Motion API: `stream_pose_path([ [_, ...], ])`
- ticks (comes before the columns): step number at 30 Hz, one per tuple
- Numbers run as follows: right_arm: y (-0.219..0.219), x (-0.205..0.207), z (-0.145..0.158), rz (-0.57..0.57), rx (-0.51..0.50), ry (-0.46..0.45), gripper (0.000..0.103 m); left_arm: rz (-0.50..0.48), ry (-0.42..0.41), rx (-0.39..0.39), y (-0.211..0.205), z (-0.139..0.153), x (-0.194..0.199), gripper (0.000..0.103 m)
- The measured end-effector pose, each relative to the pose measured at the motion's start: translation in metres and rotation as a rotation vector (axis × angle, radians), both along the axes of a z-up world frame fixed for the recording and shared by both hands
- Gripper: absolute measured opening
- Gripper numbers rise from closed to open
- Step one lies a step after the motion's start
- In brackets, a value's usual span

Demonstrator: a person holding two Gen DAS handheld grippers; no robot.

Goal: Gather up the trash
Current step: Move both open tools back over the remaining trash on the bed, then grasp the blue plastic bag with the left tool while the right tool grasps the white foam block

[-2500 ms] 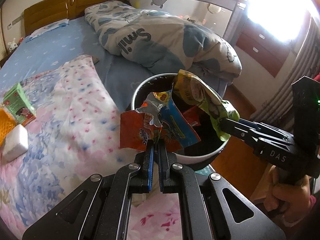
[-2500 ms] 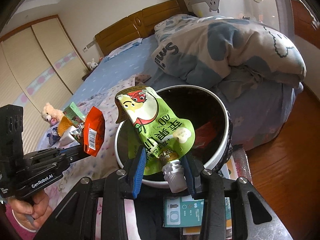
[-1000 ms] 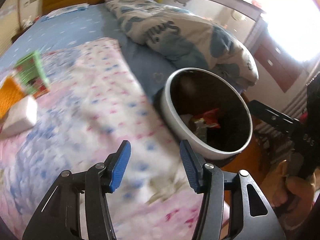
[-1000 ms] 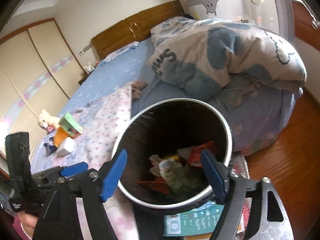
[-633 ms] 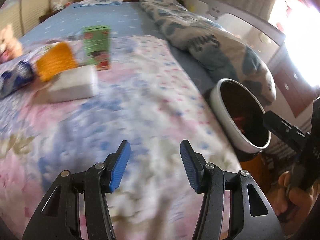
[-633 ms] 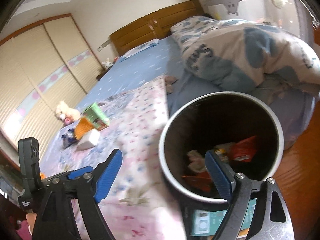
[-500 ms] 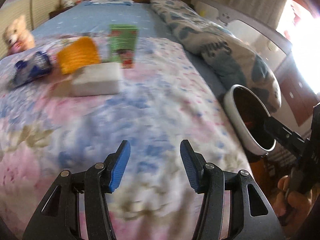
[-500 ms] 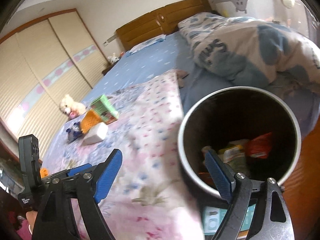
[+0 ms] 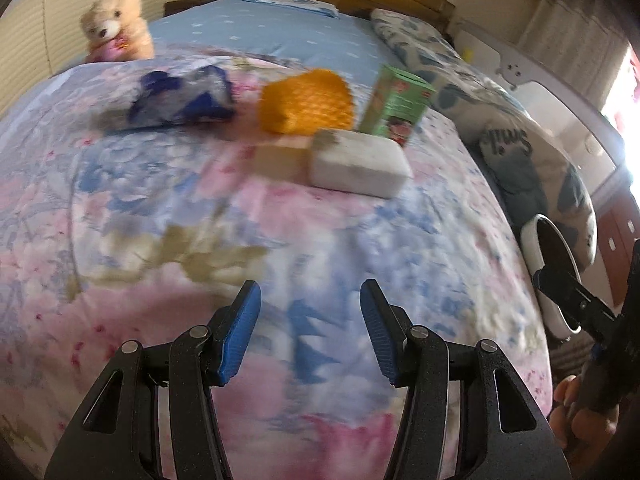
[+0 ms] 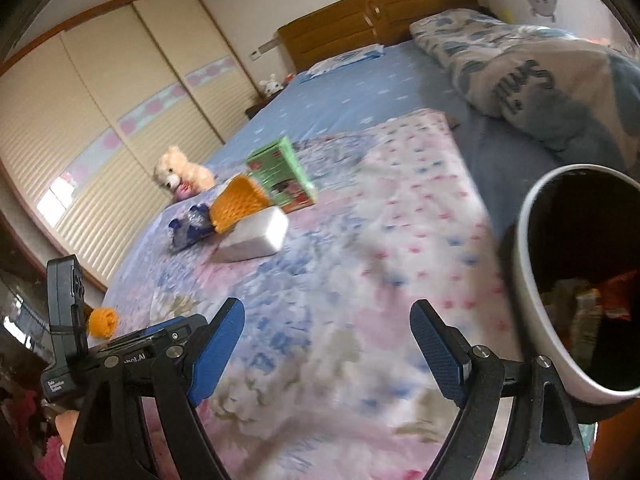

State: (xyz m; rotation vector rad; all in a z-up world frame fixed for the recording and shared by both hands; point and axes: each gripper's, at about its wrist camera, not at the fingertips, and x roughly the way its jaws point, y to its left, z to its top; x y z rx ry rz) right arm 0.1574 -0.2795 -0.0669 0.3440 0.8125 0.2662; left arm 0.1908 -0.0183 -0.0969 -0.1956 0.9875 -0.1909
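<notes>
My left gripper (image 9: 310, 334) is open and empty above the flowered bedspread (image 9: 280, 248). My right gripper (image 10: 326, 354) is open and empty too. Ahead on the bed lie a blue-and-silver wrapper (image 9: 184, 98), an orange mesh sleeve (image 9: 306, 100), a green carton (image 9: 396, 106) and a white block (image 9: 358, 166). They also show in the right wrist view: wrapper (image 10: 190, 226), orange sleeve (image 10: 236, 202), carton (image 10: 282, 172), block (image 10: 256, 238). The white-rimmed trash bin (image 10: 536, 312), with wrappers inside, stands at the bed's edge right of my right gripper; it also shows in the left wrist view (image 9: 534, 240).
A teddy bear (image 9: 116, 24) sits at the bed's far left. A bunched quilt (image 10: 540, 76) lies along the far right side. A wooden headboard (image 10: 372, 12) and sliding wardrobe doors (image 10: 100, 120) stand behind. A small orange ball (image 10: 102, 320) shows near my left gripper's body.
Both grippers opened and dropped their wrappers into the bin, then swung left, away from the bin and toward the items on the bed.
</notes>
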Motion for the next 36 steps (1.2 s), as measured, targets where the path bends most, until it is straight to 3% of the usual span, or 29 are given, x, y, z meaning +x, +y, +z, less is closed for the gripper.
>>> stream_pose_path([
  [21, 0.083, 0.068, -0.022, 0.111, -0.012, 0.032, 0.086, 0.139, -0.009, 0.029, 0.099, 0.001, 0.058, 0.053],
  [31, 0.099, 0.105, -0.028, 0.09, 0.003, 0.054, 0.086, 0.138, -0.009, -0.033, 0.137, 0.002, 0.119, 0.067],
  [35, 0.102, 0.117, -0.036, 0.073, 0.011, 0.078, 0.086, 0.115, -0.022, -0.067, 0.138, -0.004, 0.139, 0.066],
  [36, 0.103, 0.118, -0.038, 0.071, 0.017, 0.08, 0.086, 0.106, -0.029, -0.066, 0.136, -0.004, 0.142, 0.062],
])
